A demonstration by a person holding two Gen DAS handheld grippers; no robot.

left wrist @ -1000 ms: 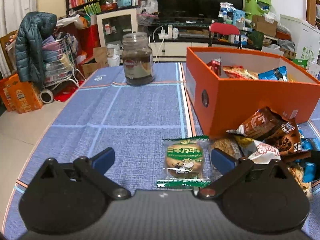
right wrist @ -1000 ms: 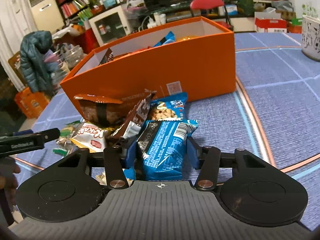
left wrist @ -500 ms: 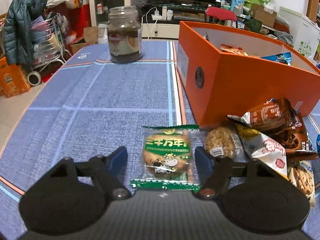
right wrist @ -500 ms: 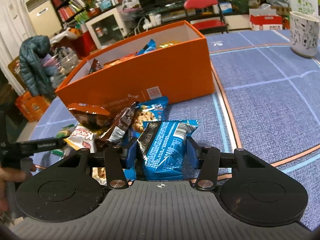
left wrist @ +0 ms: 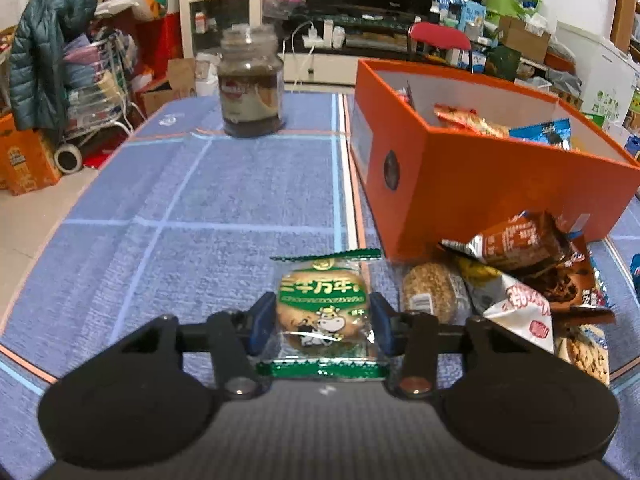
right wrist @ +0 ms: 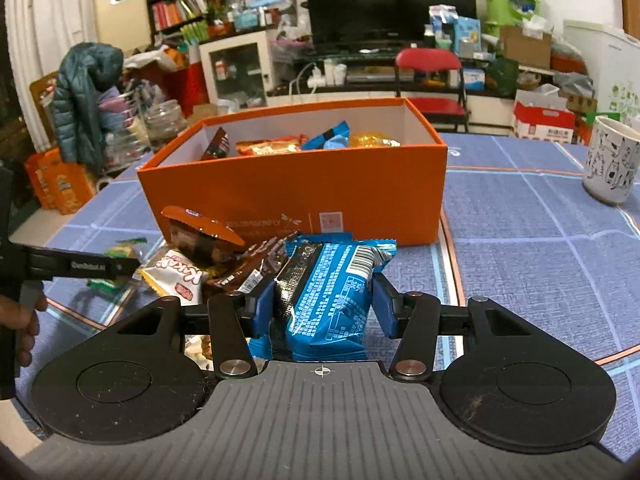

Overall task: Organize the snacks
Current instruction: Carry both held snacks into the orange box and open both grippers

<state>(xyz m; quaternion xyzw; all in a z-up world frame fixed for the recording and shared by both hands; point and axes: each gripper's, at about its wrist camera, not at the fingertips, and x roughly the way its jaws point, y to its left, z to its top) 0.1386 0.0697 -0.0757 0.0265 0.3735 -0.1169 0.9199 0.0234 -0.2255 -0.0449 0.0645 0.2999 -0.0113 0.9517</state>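
Cluttered living room behind us, and up front a blue checked bench point(left wrist: 200, 216) with the orange box point(left wrist: 480, 184) sitting on it, already part-filled with packets.

We've got both hands loaded right now. Our left tongs point(left wrist: 322, 322) have just been closing in on the green cookie packet point(left wrist: 322, 308), which sits between the blue pads with the pads pressing its sides — looks like a grip, though the packet is still low by the bench. Our right tongs point(right wrist: 322, 308) are clamped on the blue snack packet point(right wrist: 328, 296), held up off the pile in front of the box.

For doing this bit well, we'd say: lift the cookie straight up before swinging anything, since the clear wrapper is slippery and the cookie inside could crack if we squeeze harder. Same for the blue one — it's a puffy bag, so we carry it gently.

Room-wise, the near wall of the box is the edge to clear; both packets need to go over its rim, not into it. The loose pile point(left wrist: 516, 280) of brown and white packets sits right against that wall, between the two hands, so we'd come in from above. Left of the cookie the bench is open all the way to the glass jar point(left wrist: 250, 84). In the right wrist view, the white mug point(right wrist: 610, 160) is well off to the right.
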